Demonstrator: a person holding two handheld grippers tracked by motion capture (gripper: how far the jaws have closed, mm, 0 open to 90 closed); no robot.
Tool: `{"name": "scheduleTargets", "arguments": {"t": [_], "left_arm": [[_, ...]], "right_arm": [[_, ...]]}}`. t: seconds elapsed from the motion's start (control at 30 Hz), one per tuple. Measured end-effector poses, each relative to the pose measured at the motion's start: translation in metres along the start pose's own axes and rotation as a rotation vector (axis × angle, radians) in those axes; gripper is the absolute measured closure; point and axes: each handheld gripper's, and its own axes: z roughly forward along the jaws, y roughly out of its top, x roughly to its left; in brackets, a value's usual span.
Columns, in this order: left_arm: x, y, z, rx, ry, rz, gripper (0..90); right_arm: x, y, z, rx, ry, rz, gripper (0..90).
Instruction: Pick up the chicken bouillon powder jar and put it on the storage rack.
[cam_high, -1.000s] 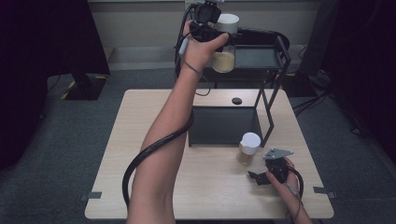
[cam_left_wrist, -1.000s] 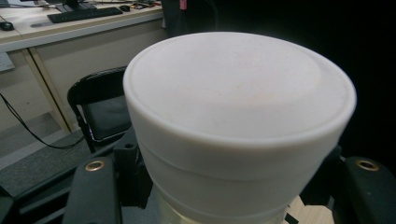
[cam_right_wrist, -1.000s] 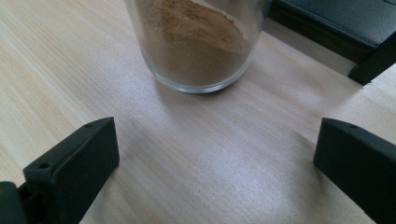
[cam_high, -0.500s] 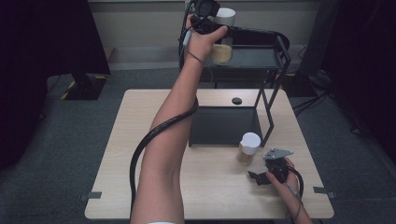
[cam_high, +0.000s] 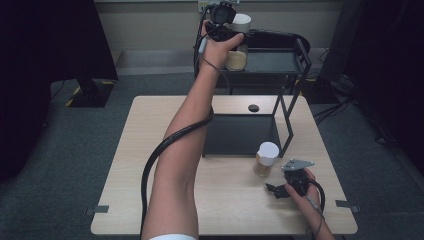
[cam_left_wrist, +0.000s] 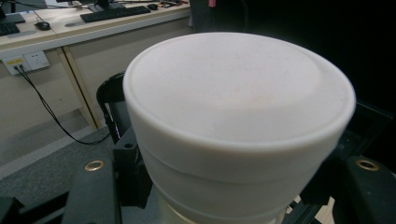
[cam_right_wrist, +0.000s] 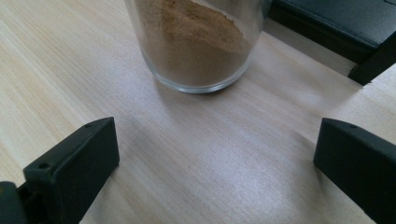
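Two jars of brownish powder in play, both glass with white lids. One is up on the top shelf of the black rack (cam_high: 280, 62) at the far side, and the left gripper (cam_high: 226, 22) is clenched on that far jar (cam_high: 236, 56) around its lid; in the left gripper view the white lid (cam_left_wrist: 233, 121) sits snug between the black jaws. The other jar (cam_high: 265, 159) stands on the wooden table (cam_high: 150, 165) just right of the rack's lower black tray (cam_high: 240, 135), near the right front post.

My guess is the step in hand is setting the far jar down on that top shelf. If so, I'd lower it straight until the glass base sits flat on the shelf, well in from the edge, then let go slowly so the lid doesn't drag with the jaws. Keep it upright, since a grip that high leaves the weight hanging below and it'll want to swing. Can't tell from these pictures whether the base is already resting on the shelf or a touch above it.

Right gripper (cam_high: 278, 190) rests low on the table at the near right, jaws wide apart with nothing between them, pointing at the near jar (cam_right_wrist: 198, 44), a little short of it
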Motion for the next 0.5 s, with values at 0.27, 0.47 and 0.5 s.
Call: {"name": "scheduleTargets", "arguments": {"t": [0.27, 0.47, 0.5], "left_arm": [[-0.0018, -0.0055, -0.0002, -0.017, 0.001, 0.005, 34.5], [-0.002, -0.0047, -0.0002, -0.013, 0.003, 0.003, 34.2], [-0.0017, -0.0052, 0.0, -0.015, 0.002, -0.001, 32.8]], "right_arm": [[0.0, -0.0002, 0.0001, -0.001, 0.0, -0.001, 0.0], [-0.0001, -0.0002, 0.0001, -0.001, 0.0, -0.001, 0.0], [-0.0001, -0.0002, 0.0001, -0.001, 0.0, -0.001, 0.0]]}}
